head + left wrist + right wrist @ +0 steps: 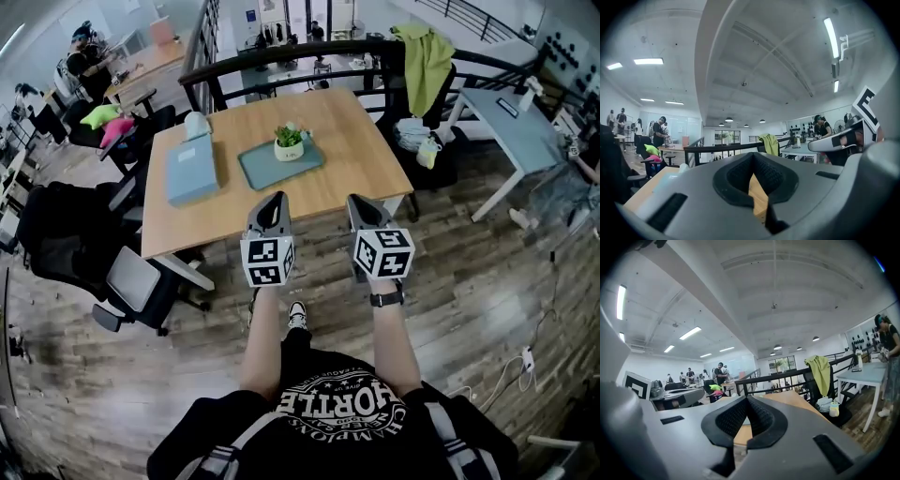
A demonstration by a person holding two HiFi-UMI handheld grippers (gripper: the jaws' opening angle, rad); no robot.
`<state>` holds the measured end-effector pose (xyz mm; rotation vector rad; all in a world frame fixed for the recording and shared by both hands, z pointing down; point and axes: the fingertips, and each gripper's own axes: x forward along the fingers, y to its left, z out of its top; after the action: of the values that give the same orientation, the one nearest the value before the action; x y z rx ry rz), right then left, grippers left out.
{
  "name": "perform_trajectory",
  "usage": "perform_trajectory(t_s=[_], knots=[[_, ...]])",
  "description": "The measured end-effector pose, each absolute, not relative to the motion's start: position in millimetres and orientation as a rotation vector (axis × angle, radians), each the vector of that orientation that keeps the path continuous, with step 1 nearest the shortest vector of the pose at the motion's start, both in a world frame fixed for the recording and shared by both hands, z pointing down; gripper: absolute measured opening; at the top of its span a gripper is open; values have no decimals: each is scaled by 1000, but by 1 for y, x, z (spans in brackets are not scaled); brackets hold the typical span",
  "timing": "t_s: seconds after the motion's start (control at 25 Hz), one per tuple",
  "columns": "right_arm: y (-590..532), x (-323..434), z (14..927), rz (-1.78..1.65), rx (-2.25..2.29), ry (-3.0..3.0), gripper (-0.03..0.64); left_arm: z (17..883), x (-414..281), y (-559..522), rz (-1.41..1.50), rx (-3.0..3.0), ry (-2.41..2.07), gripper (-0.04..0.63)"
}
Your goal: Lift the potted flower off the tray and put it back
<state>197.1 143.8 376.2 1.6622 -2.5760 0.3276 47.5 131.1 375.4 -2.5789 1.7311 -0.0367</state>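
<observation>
A small potted flower [289, 142] in a white pot stands on a teal tray [267, 169] in the middle of a wooden table [356, 141]. In the head view both grippers hover over the table's near edge, short of the tray. My left gripper [275, 200] is shut with nothing in it, and my right gripper [361, 201] beside it is shut and empty too. In the left gripper view the left gripper's [753, 159] pads meet, with only a slit of tabletop showing. The right gripper [746, 401] looks the same in its own view. Neither gripper view shows the pot.
A flat blue box [191, 169] and a white object [195, 124] lie on the table's left side. Office chairs [131, 281] stand left of it, a black railing [281, 61] behind. A green cloth [425, 56] hangs at the back right, near a light table [506, 127].
</observation>
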Motion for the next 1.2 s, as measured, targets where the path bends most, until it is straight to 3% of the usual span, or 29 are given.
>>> perform_trajectory(t_s=[0.48, 0.72, 1.2], knots=[[21, 128, 366, 165, 1514, -2616, 11, 368, 6, 5, 6, -2625, 1708, 15], [-31, 103, 367, 72, 1526, -2588, 9, 349, -34, -42, 193, -2583, 1748, 15], [-101, 66, 398, 113, 1562, -2513, 9, 402, -48, -101, -59, -2612, 1659, 15]])
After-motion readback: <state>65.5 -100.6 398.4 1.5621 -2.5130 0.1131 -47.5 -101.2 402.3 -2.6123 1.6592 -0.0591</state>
